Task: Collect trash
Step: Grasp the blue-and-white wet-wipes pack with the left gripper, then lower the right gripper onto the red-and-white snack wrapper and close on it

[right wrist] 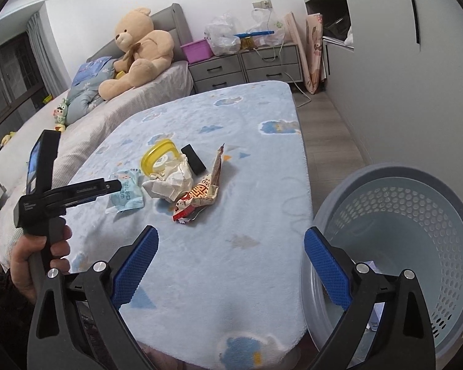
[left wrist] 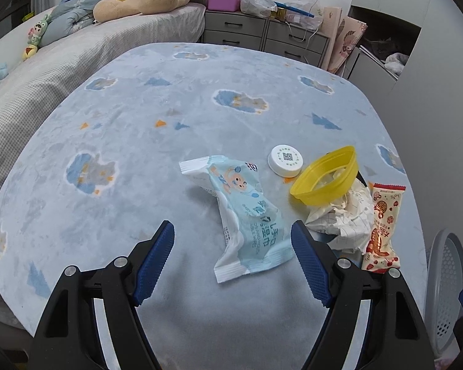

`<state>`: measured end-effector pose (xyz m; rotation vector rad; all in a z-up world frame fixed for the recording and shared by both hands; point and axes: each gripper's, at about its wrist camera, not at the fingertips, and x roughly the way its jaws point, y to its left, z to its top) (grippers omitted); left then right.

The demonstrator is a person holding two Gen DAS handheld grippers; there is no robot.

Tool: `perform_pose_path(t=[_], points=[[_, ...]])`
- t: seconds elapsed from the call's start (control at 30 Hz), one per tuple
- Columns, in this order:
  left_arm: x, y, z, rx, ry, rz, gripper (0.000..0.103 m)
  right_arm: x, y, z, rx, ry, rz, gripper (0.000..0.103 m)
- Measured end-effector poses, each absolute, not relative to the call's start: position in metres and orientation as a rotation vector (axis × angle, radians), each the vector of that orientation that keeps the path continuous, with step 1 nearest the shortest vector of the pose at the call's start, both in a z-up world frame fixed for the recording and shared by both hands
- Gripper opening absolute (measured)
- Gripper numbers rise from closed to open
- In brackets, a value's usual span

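Trash lies on a table with a light blue cover (left wrist: 139,141). A light blue wet-wipe packet (left wrist: 247,215) lies just ahead of my open, empty left gripper (left wrist: 233,231), between its fingertips and slightly beyond. To its right are a white cap (left wrist: 285,160), a yellow lid (left wrist: 327,175), crumpled white paper (left wrist: 345,215) and a red snack wrapper (left wrist: 382,228). In the right wrist view the same pile shows: packet (right wrist: 126,195), lid (right wrist: 159,157), paper (right wrist: 176,182), wrapper (right wrist: 200,197), a black block (right wrist: 193,158). My right gripper (right wrist: 231,246) is open and empty, above the table's near edge beside the grey basket (right wrist: 395,246).
The perforated grey basket stands on the floor right of the table and also shows in the left wrist view (left wrist: 444,286). A bed with a teddy bear (right wrist: 139,52) lies left. Grey drawers (right wrist: 247,64) with bags stand behind. The left gripper's body (right wrist: 61,197) hangs over the table's left side.
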<state>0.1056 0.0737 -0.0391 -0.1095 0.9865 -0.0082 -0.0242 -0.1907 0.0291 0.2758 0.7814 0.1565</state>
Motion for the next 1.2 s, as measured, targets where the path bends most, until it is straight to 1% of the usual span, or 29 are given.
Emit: perform_pose_path(t=[0.53,0.57,0.63,0.67,0.7,0.87,1.2], points=[[0.133,0.066,-0.060,-0.067,1.020,0.023,0.074,-0.021,-0.194,0.025,0.308,0.804,0.180,0.095],[0.133,0.066,-0.061,-0.069,1.021,0.021,0.072,-0.021,-0.194,0.025,0.308,0.804,0.180,0.095],[0.134,0.067,-0.063,-0.090,1.030,-0.002,0.059,-0.021,-0.194,0.025,0.308,0.803,0.180,0.095],[0.134,0.067,-0.063,-0.104,1.034,-0.016,0.055,-0.021,-0.194,0.025,0.308,0.803,0.179,0.095],[0.134,0.067,-0.063,-0.114,1.035,-0.029,0.047,-0.021,-0.194,0.025,0.308,0.803,0.179,0.095],[0.126,0.066,-0.059,-0.107,1.017,-0.027,0.041,-0.021,-0.196,0.024,0.306,0.806,0.169,0.095],[0.094,0.065,-0.023,-0.032,0.891,0.008,0.041,-0.014,-0.194,0.014,0.293,0.833,0.151,0.095]])
